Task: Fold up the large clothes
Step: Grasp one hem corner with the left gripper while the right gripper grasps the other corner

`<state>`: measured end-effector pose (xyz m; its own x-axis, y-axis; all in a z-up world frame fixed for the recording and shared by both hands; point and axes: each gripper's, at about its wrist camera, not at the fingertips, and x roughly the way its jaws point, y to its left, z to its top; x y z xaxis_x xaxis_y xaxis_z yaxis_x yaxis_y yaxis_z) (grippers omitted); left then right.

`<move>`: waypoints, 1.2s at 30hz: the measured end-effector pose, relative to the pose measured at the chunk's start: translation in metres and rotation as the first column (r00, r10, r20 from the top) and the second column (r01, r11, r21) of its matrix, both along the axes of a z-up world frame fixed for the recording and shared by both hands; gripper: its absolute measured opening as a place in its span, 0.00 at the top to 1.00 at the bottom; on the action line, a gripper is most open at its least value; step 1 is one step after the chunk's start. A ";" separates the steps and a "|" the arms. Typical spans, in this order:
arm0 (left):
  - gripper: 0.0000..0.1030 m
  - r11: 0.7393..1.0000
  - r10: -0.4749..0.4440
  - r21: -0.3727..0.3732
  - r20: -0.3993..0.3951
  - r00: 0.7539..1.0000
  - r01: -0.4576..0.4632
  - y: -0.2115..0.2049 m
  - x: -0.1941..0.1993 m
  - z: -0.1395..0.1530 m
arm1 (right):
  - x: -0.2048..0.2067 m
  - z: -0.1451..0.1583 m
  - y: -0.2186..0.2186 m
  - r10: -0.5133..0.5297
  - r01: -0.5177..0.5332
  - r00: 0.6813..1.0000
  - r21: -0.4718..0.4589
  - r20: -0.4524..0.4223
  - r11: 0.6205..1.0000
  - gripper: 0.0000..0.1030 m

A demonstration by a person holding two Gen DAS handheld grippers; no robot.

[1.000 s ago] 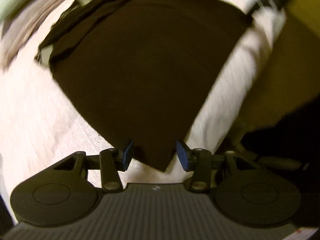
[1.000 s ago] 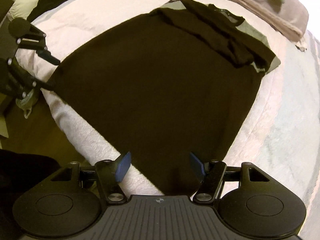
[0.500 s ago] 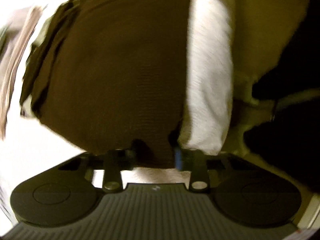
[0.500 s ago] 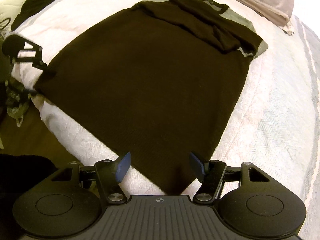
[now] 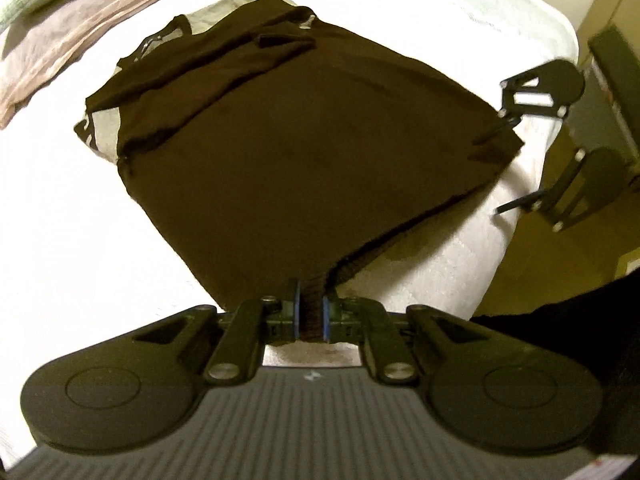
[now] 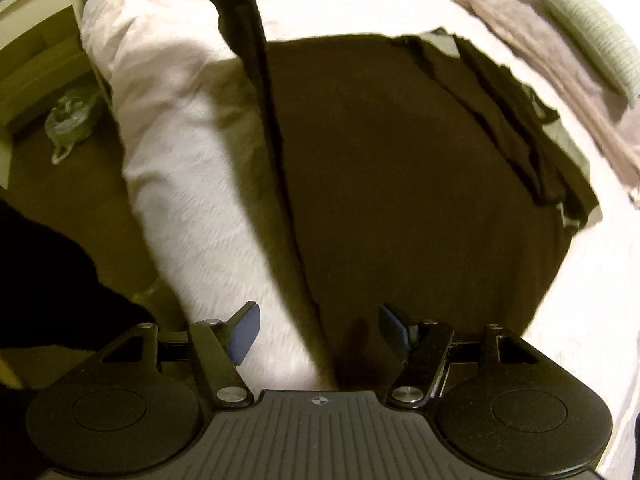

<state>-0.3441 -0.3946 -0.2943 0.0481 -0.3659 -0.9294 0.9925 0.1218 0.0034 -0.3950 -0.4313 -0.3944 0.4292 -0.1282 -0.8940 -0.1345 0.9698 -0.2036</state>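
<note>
Your left claw (image 5: 310,314) is clamped on the near corner of the dark brown garment (image 5: 304,152) spread across the white bed (image 5: 60,240), lifting that corner, while your right claw (image 6: 318,328) hangs wide open, empty, over its other near corner
</note>
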 end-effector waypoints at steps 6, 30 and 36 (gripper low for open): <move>0.93 0.999 0.039 0.000 -0.055 0.998 -0.039 0.001 0.012 0.006 | -0.003 -0.021 -0.009 0.069 -0.074 0.996 -0.109 -0.049 0.991 0.56; 0.96 0.995 -0.097 -0.024 0.069 0.993 0.099 0.045 -0.011 0.043 | -0.039 0.072 -0.031 0.163 -0.185 0.979 -0.191 -0.123 0.964 0.99; 0.97 0.998 -0.035 -0.043 0.070 0.997 0.038 0.068 -0.025 0.062 | -0.051 0.094 -0.014 0.215 -0.235 0.967 -0.151 -0.137 0.960 1.00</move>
<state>-0.3689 -0.3271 -0.2319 0.0973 -0.4089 -0.9074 0.9939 0.0873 0.0673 -0.4460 -0.4453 -0.3009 0.3566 -0.1904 -0.9146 -0.3778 0.8660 -0.3276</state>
